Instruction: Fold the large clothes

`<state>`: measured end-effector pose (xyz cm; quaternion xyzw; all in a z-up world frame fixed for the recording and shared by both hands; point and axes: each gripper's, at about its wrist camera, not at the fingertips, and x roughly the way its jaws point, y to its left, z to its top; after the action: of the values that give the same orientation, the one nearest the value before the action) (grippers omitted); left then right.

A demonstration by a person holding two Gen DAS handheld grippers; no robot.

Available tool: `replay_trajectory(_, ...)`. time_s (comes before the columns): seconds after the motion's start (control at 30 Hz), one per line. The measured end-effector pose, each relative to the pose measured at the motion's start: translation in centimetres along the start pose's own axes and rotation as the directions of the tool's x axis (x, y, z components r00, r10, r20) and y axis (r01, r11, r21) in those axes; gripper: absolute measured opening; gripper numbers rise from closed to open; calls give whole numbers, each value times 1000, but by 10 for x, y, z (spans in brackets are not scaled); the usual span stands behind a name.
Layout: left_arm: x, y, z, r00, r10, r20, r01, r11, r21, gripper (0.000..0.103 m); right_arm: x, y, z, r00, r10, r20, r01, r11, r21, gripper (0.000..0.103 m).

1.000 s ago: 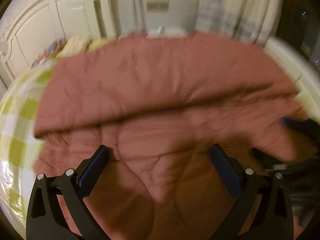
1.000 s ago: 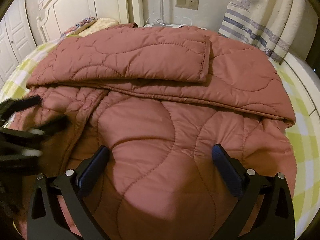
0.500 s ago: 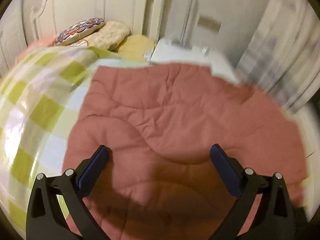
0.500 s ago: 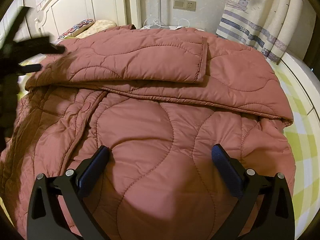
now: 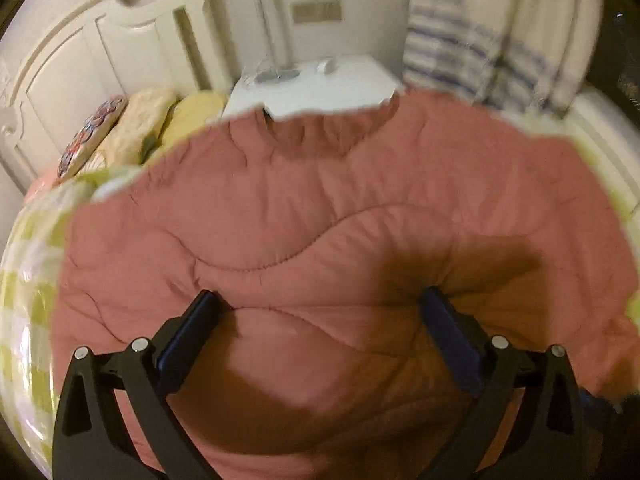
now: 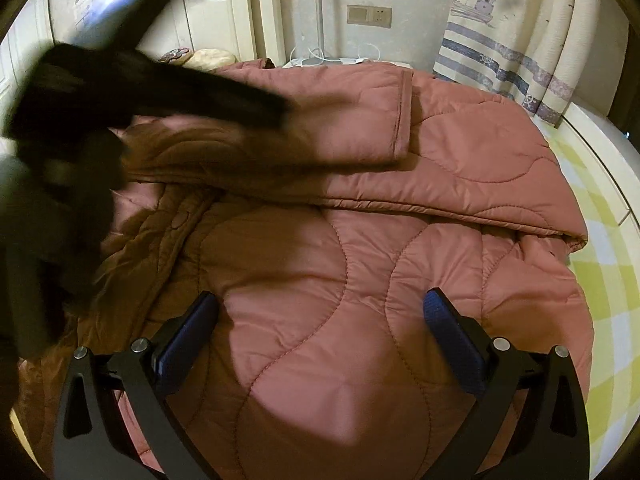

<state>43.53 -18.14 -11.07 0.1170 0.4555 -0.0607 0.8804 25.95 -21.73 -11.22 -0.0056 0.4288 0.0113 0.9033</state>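
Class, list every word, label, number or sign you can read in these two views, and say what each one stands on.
No text can be read in either view.
Paper notice on the white door: some print, too small and blurred to read.
Curtain: boat and stripe pictures only, no words.
Wall switch plate: no legible marking.

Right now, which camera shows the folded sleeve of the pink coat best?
The right wrist view: the sleeve lies sharp across the coat, cuff visible. The left wrist view is blurred and shows only coat fabric.
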Motion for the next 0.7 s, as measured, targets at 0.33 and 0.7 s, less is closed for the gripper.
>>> replay_trajectory(0.33, -40, -76, 45, 988, -53, 142, 33, 990, 138, 101, 2, 1, 2, 1000, 7, -1, -7, 1000, 0, 98)
replay_trajectory(0.7, -67, -20, 5, 952, -222, 211, 222, 975, 25, 101, -1, 4, -2, 1000, 24, 4, -24, 1000, -13, 98)
